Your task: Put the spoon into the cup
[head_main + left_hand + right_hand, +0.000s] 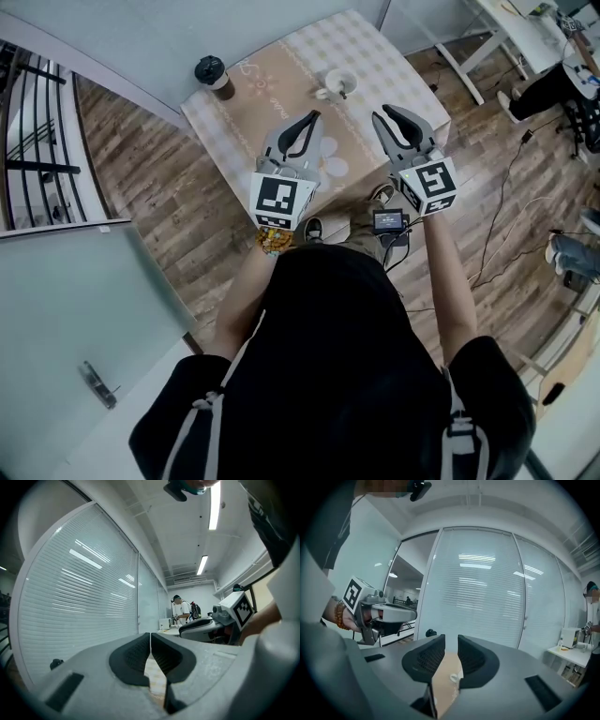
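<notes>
the person stands at the near side of a small table point(281, 75) with a brown, checked cloth, holding both grippers side by side above its near part. the left gripper point(313, 117) has its jaws shut: in the left gripper view the black pads point(133, 656) meet at their tips point(150, 637), with only a sliver of cloth showing lower down and nothing gripped. the right gripper point(382, 113) has its jaws a narrow slit apart point(451, 641) and holds nothing; through that slit the cloth and the white cup point(453, 678) show, well beyond the jaws. in the head view the white cup point(335, 82) stands toward the table's far right edge, apart from both grippers, and a small dark piece point(343, 92) sits inside its rim, too small to tell whether it is the spoon. a takeaway cup point(214, 73) with a black lid stands near the table's left corner, well apart from the white cup. each gripper shows in the other's view, level with it point(201, 627) point(389, 613). a glass wall with blinds point(487, 597) rises beyond the table.
</notes>
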A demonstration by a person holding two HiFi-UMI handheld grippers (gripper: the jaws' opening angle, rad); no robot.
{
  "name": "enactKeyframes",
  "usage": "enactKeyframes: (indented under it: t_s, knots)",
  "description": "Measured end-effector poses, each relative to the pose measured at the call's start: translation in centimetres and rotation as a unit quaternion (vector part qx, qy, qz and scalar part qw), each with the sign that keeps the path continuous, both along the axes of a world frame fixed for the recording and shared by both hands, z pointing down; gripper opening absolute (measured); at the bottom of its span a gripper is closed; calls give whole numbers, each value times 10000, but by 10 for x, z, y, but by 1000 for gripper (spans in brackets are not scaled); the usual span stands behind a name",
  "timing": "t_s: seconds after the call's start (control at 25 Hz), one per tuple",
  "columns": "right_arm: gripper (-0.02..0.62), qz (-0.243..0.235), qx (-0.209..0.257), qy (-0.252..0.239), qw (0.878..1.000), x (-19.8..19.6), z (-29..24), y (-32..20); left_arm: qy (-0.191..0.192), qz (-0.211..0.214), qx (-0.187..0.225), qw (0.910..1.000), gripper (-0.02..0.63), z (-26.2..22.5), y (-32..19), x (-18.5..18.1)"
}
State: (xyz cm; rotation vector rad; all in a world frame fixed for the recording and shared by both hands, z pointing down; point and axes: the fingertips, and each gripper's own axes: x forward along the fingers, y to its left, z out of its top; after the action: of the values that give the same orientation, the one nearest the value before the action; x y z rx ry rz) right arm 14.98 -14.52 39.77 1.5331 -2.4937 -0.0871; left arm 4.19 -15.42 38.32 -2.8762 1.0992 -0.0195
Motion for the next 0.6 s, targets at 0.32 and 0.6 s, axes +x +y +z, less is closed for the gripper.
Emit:
enactKeyframes:
  t_s: [0.32, 0.6]
  knots:
    - [52, 102, 1215, 240, 9922, -12, -80, 21, 262, -123, 538, 9981, 23, -55, 2, -3]
    - [37, 485, 2177, 531, 9734, -23, -116, 37, 350, -404, 866, 9948, 23, -73, 0, -10]
